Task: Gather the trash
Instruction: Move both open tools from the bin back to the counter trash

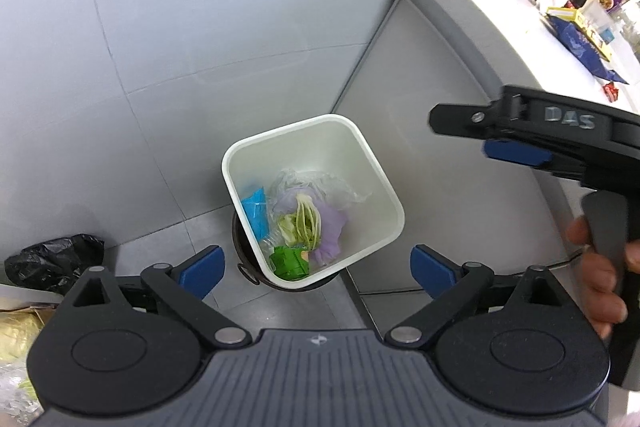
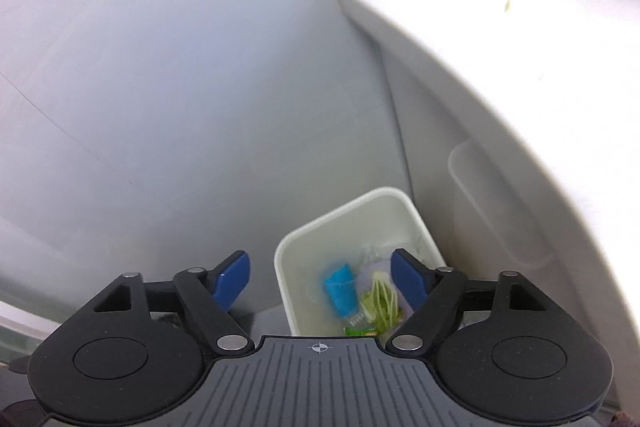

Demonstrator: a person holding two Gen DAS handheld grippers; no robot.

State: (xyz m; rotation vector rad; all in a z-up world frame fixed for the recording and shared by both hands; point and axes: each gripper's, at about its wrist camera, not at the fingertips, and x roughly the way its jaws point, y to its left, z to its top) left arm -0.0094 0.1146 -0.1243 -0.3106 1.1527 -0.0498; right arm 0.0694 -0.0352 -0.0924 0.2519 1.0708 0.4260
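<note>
White plastic forms the square bin (image 1: 384, 187) standing on the grey floor beside the cabinet, below both tools. Inside lie crumpled clear wrap (image 1: 316, 187), a blue packet (image 1: 254, 209) and a green scrap (image 1: 290, 261). The left gripper (image 1: 318, 269) and right gripper (image 2: 320, 277) hang above the opening, jaws wide and empty. Lifting straight up, clear of the rim, should suit best before seeking more trash.
</note>
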